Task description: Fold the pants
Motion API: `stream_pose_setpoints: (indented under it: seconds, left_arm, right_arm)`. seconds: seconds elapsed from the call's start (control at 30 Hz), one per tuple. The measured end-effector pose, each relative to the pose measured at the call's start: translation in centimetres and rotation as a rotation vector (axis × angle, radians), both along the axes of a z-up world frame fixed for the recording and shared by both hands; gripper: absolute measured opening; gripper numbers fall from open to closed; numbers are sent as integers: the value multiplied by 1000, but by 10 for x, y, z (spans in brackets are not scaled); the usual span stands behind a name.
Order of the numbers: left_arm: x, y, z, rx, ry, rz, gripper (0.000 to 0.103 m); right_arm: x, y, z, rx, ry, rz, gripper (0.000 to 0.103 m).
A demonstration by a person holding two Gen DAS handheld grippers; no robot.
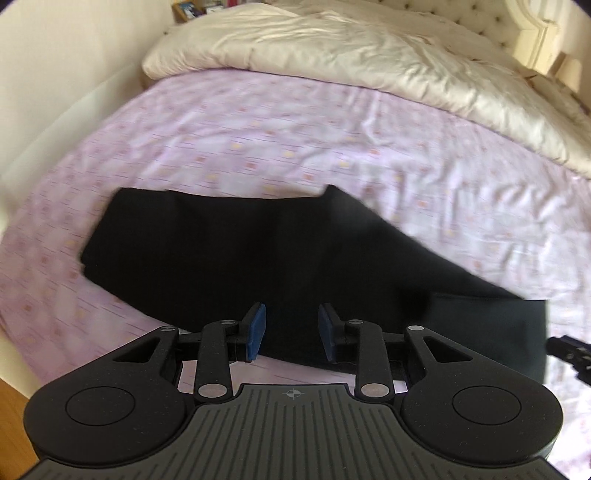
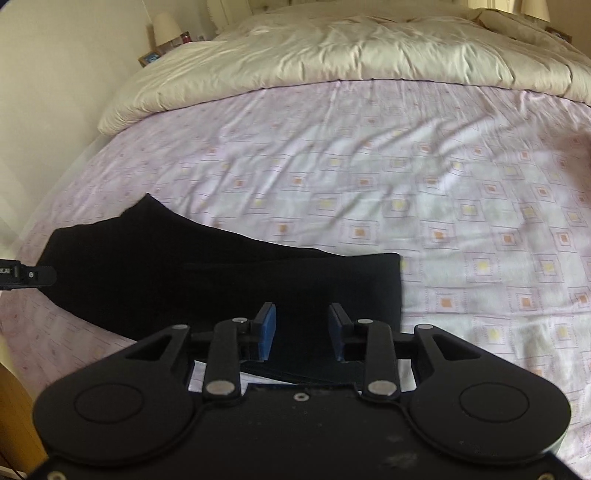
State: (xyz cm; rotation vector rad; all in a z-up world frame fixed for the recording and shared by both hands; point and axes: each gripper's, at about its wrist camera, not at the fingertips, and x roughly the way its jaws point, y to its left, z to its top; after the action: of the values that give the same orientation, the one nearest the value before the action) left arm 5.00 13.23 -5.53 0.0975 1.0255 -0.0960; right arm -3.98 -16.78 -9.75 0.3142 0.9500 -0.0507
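Black pants point(image 1: 240, 251) lie folded lengthwise in a long band on the lilac patterned bed sheet point(image 1: 258, 140). My left gripper point(image 1: 291, 332) hovers over the near edge of the band. Its blue pads point(image 1: 257, 330) stand apart and open, and I see no cloth pinched between them. In the right wrist view the same pants point(image 2: 184, 280) end in a straight edge at the right. My right gripper point(image 2: 303, 332) is above that end, open, its blue pads point(image 2: 269, 330) clear of the fabric. A part of the other gripper shows at each view's edge point(image 1: 569, 354) point(image 2: 26, 277).
A cream duvet point(image 1: 351, 55) is bunched across the far half of the bed, below a tufted headboard point(image 1: 480, 14). A pale wall point(image 1: 55, 74) runs along the left side. A nightstand with a lamp point(image 2: 164, 26) stands at the far left corner. Bare sheet point(image 2: 480, 221) stretches to the right.
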Motion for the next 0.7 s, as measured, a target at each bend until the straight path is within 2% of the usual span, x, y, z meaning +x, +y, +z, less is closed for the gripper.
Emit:
stream_pose_setpoints:
  seconds: [0.13, 0.2, 0.3, 0.43, 0.5, 0.57, 0.7]
  left_arm:
    - [9, 13, -5, 116, 2, -56, 31]
    - [14, 23, -9, 145, 1, -89, 31]
    - [24, 44, -14, 114, 17, -131, 31]
    - [42, 81, -17, 9, 37, -128, 31]
    - [53, 99, -18, -22, 44, -129, 31]
    - [64, 112, -20, -16, 41, -150, 31]
    - [84, 134, -25, 10, 42, -199, 31]
  right_arm:
    - [13, 31, 4, 11, 8, 24, 35]
    - [20, 47, 3, 22, 20, 31, 35]
    - [32, 79, 5, 20, 35, 46, 35]
    - [54, 120, 9, 52, 41, 38, 35]
    - [70, 140, 9, 44, 46, 42, 29]
    - [87, 156, 9, 49, 46, 33, 19]
    - [129, 178, 4, 49, 33, 0, 15]
